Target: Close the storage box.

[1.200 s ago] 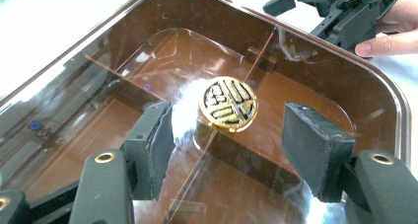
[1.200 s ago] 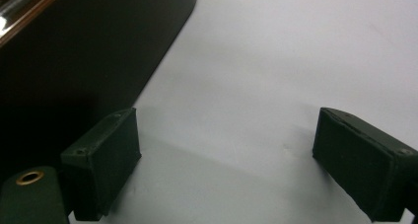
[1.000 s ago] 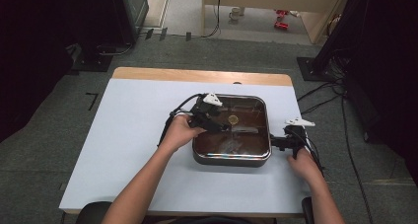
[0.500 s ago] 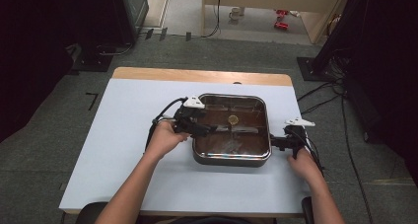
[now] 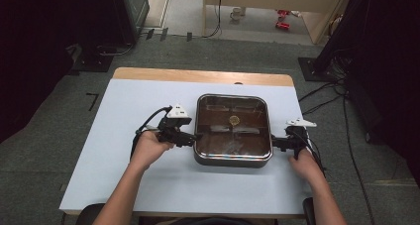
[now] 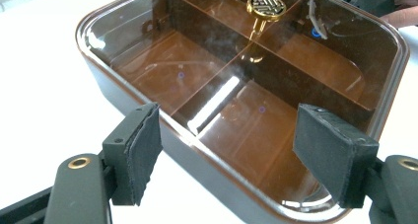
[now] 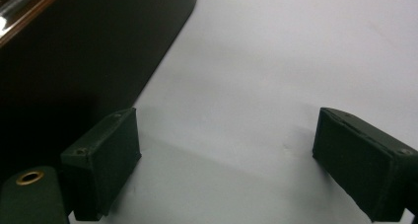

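Both hand-held grippers flank the divided pot, jaws spread, nothing pinched.

The left hand-held gripper (image 5: 194, 137) sits at the left wall of the lidded divided pot (image 5: 233, 158), and its jaws have just been opening; in the left gripper view they stand wide on either side of the pot's near corner, pads off the rim. Through the glass lid (image 6: 231, 91) the brown compartments show, gold knob (image 6: 266, 6) on top. The right hand-held gripper (image 5: 275, 143) waits just beside the pot's right wall, spread over the bare white counter (image 5: 148, 96). The pot sits mid-counter, between the two hands.
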Available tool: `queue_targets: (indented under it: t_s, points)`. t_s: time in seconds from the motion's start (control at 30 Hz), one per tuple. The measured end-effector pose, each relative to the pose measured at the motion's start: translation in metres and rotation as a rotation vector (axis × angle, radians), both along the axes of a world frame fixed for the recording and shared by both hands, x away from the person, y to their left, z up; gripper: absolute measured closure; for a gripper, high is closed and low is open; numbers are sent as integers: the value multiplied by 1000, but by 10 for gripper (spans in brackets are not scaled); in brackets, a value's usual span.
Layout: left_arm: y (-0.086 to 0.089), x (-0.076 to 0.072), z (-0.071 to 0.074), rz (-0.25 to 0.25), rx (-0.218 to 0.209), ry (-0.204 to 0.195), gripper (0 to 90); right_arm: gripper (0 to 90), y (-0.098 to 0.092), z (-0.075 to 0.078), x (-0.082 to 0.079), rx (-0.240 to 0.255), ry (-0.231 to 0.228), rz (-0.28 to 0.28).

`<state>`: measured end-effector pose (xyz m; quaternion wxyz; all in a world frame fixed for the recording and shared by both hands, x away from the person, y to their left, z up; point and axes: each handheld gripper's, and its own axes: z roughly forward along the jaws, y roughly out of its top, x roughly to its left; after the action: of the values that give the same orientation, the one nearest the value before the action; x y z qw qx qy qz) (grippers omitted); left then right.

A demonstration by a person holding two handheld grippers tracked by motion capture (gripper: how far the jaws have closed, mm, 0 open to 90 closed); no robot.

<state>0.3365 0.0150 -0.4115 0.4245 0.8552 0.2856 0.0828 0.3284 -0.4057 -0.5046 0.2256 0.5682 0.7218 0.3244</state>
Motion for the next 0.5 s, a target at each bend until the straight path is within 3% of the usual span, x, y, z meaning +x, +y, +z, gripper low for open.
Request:
queue_targets:
  t_s: [0.5]
  points:
    - [34, -25, -23, 64, 5, -28, 235, 103, 0, 0, 0, 0, 1, 0]
